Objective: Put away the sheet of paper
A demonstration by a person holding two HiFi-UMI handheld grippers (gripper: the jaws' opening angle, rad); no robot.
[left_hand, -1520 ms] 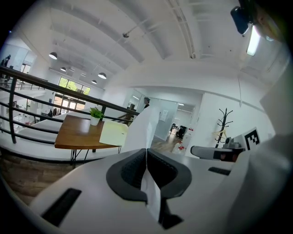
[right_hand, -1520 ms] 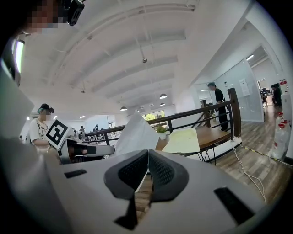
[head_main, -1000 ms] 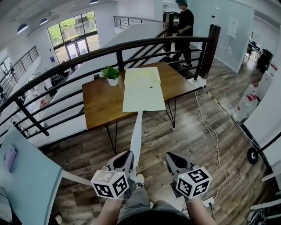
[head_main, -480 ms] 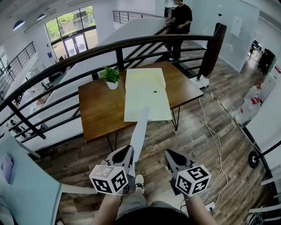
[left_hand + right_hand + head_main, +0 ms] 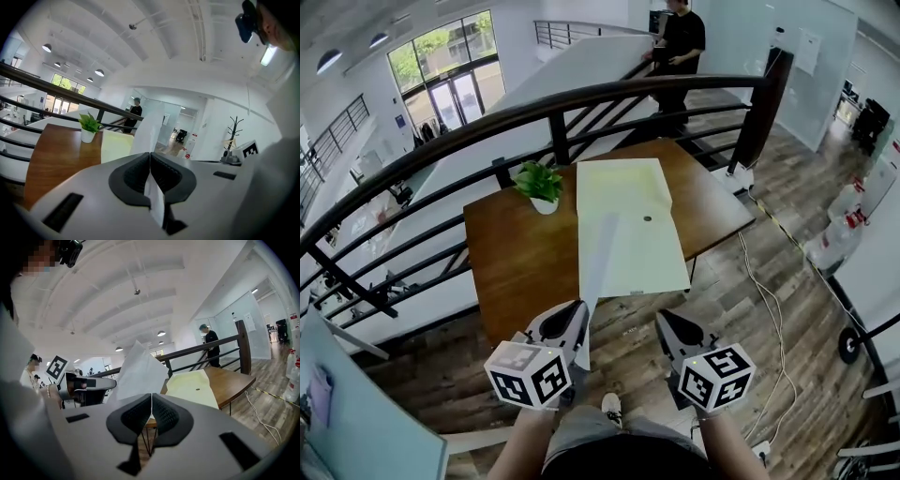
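Note:
My left gripper (image 5: 569, 317) is shut on a white sheet of paper (image 5: 598, 262), held edge-on, and its far end reaches over the table's near edge. In the left gripper view the sheet (image 5: 147, 133) is pinched between the dark pads and rises ahead of the left gripper (image 5: 150, 157). A large pale yellow envelope (image 5: 628, 216) with a round button lies flat on the brown wooden table (image 5: 516, 253). My right gripper (image 5: 668, 321) travels beside the left one, shut with nothing in it. The right gripper (image 5: 151, 399) sees the sheet (image 5: 138, 371) to its left.
A small potted plant (image 5: 541, 183) stands on the table left of the envelope. A dark curved railing (image 5: 553, 103) runs behind the table, and a person (image 5: 680, 42) stands beyond it. A cable (image 5: 759, 291) trails over the wooden floor at right. A pale blue tabletop (image 5: 366, 412) lies at lower left.
Both grippers have moved forward toward the table, which now looks nearer. The sheet's far end, earlier short of the table edge, now overlaps the envelope.

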